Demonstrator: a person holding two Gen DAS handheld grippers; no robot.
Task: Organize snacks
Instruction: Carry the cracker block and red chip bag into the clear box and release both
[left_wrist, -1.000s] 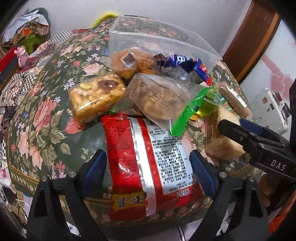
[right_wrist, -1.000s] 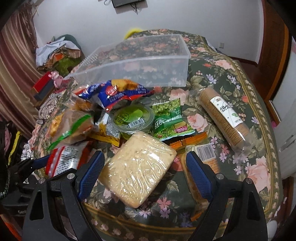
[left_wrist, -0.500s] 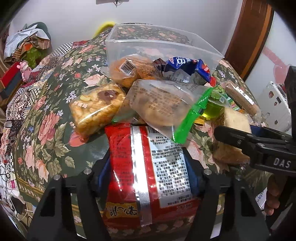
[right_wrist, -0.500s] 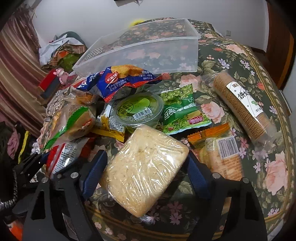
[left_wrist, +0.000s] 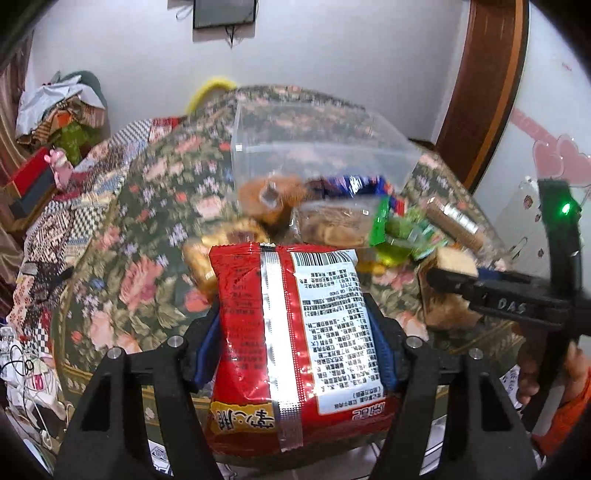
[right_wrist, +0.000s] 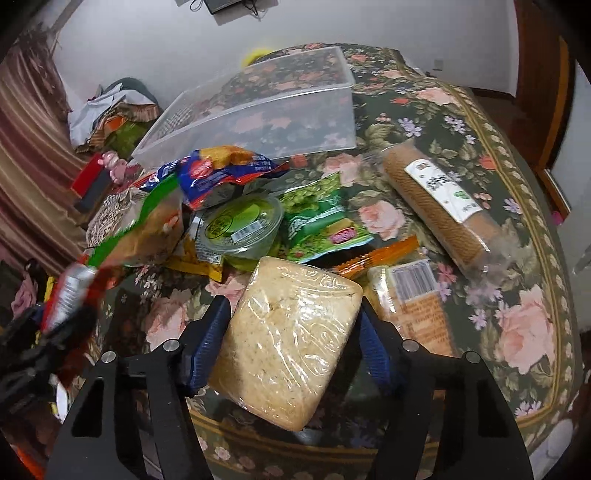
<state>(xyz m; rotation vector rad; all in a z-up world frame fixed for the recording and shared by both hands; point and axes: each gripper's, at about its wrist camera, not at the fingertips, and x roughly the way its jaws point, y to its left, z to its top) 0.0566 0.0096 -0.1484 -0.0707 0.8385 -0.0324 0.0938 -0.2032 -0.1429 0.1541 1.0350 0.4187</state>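
Right wrist view: clear bin empty; each hand-held gripper clamps a snack, right's just closing.

— Where does the left wrist camera look from?
— Close behind its tool, angled down across the table toward the far wall.
— And the right?
— Same steep, near look over its own tool.
— Shared ground?
— The clear bin and the snack pile mid-frame.
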